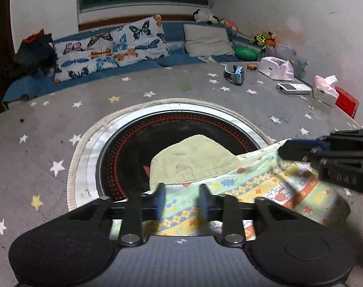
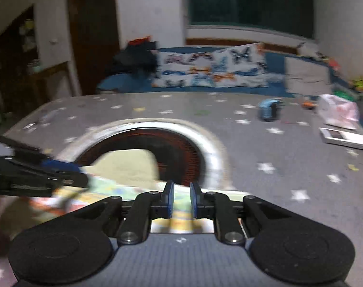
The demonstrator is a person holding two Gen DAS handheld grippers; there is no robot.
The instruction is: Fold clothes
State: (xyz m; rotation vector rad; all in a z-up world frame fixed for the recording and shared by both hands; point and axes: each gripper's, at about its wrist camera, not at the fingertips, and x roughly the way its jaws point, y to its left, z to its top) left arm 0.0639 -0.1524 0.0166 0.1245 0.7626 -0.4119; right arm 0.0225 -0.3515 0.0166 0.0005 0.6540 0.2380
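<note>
The left tongs (image 1: 182, 199) stand part way open, with a clear gap between the two blue pads (image 1: 160, 201). The colourful printed cloth with yellow bands and little orange animals (image 1: 260, 186) lies under that gap, but the pads do not pinch it. The right tongs (image 2: 182, 199) have their blue pads closer together, with only a narrow gap left, and the same cloth (image 2: 181, 224) shows below and between them. I cannot tell if those pads press on the cloth. This view is blurry. In the left view the right tongs (image 1: 285, 150) reach in from the right side, and their tip sits at the far right corner of the printed cloth. The cloth lies near the front edge of the grey table cover with white and yellow stars (image 1: 205, 88). Part of it lies over the round black plate with red dots and a silver ring (image 1: 124, 157) in the middle of the table. A plain pale green cloth (image 1: 193, 160) sticks out from under the printed one and rests on the black plate. Near the far right edge of the table sit a white tissue box (image 1: 274, 68), a small white flat device (image 1: 293, 88) and a blue watch-like thing (image 1: 235, 75). Behind the table is a blue bench with butterfly pillows (image 1: 109, 47).
</note>
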